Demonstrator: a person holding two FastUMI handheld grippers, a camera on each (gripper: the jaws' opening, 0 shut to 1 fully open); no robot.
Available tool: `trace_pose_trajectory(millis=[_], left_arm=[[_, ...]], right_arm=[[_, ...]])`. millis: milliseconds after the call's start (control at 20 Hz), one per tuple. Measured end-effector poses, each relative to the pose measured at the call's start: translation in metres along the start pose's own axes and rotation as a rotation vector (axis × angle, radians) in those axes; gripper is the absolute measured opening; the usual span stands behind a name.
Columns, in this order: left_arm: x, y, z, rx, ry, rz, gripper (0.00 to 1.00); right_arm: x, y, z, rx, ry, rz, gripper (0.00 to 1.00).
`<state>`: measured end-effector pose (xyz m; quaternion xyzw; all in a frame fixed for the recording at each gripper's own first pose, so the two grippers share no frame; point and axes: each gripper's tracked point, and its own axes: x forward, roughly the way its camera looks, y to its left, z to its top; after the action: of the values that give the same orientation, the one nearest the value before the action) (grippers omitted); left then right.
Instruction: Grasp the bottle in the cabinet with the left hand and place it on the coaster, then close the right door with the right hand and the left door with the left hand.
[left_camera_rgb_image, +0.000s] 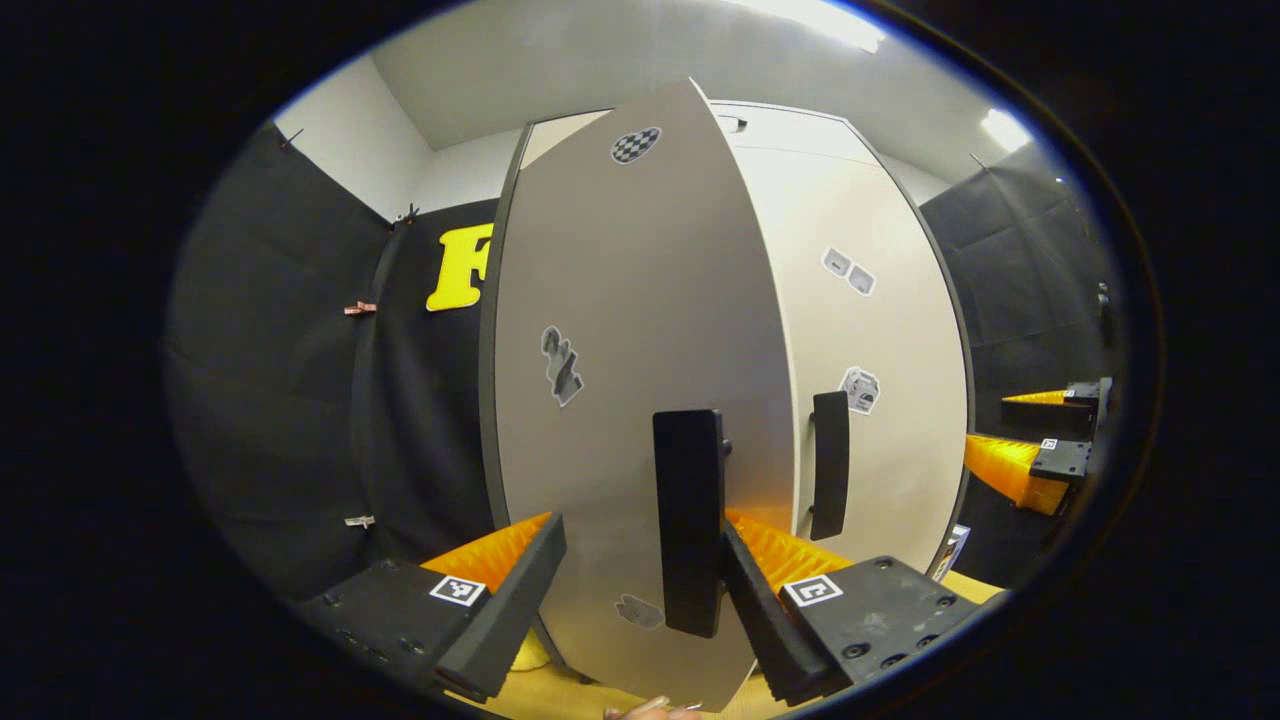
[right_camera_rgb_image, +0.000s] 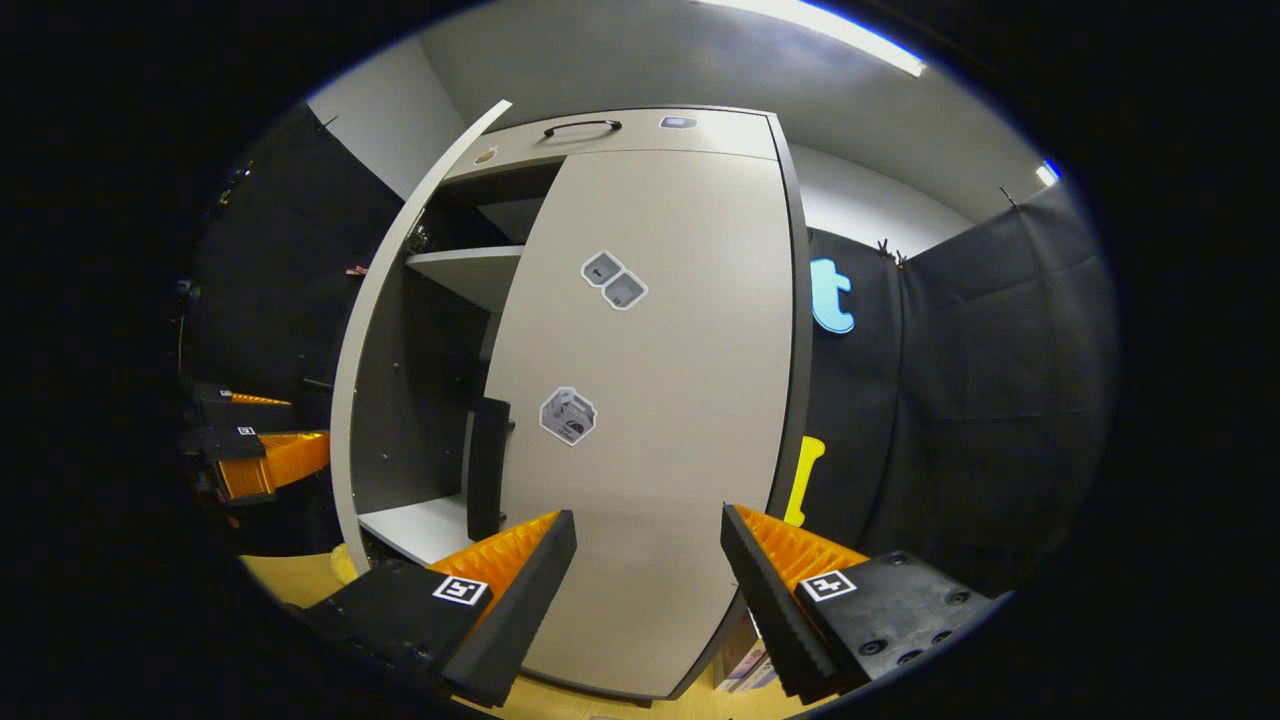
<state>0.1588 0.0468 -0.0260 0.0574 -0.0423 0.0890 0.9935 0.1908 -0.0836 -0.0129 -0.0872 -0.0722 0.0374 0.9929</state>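
Left door, pale grey flat panel (left_camera_rgb_image: 640, 330), stands ajar; left gripper (left_camera_rgb_image: 640, 590) spread wide around its black handle (left_camera_rgb_image: 688, 520). Right gripper (right_camera_rgb_image: 648, 590) wide, facing shut right door (right_camera_rgb_image: 660, 400).

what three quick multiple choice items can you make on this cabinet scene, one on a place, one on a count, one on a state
1. Where is the left door's handle in the left gripper view?
A. between the left claw's fingers
B. behind the right door
C. lying on the table

2. How many stickers show on the right door in the right gripper view?
A. one
B. three
C. six

3. What state is the left door in?
A. fully shut
C. taken off
B. partly open

Answers: 1 A, the handle stands between the fingers of the left claw. 2 B, a pair high up and one lower. 3 B, shelves show past its edge in the right gripper view.
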Motion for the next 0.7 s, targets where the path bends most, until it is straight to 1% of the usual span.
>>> trace_pose_trajectory(millis=[50, 100, 150, 200, 250, 500, 700], left_arm=[[-0.001, -0.005, 0.003, -0.015, -0.007, -0.016, 0.89], [-0.002, -0.013, 0.007, -0.028, -0.011, -0.031, 0.89], [-0.006, -0.014, 0.011, -0.03, -0.011, -0.034, 0.93], [-0.01, -0.011, 0.013, -0.027, -0.009, -0.034, 0.89], [-0.013, -0.012, 0.014, -0.024, -0.007, -0.038, 0.92], [-0.035, -0.011, 0.015, -0.092, -0.002, -0.082, 0.92], [-0.042, -0.002, 0.016, -0.086, -0.006, -0.109, 0.91]], right_arm=[[-0.002, -0.002, 0.001, 0.001, -0.002, -0.003, 0.97], [-0.004, -0.005, 0.002, 0.0, -0.004, -0.007, 0.97], [-0.006, -0.005, 0.004, 0.001, -0.006, -0.009, 0.97], [-0.009, -0.005, 0.006, 0.006, -0.008, -0.009, 0.97], [-0.012, -0.003, 0.008, 0.011, -0.01, -0.006, 0.97], [-0.027, 0.013, 0.014, 0.003, -0.011, -0.003, 0.97], [-0.038, 0.026, 0.014, 0.006, 0.005, -0.026, 0.97]])
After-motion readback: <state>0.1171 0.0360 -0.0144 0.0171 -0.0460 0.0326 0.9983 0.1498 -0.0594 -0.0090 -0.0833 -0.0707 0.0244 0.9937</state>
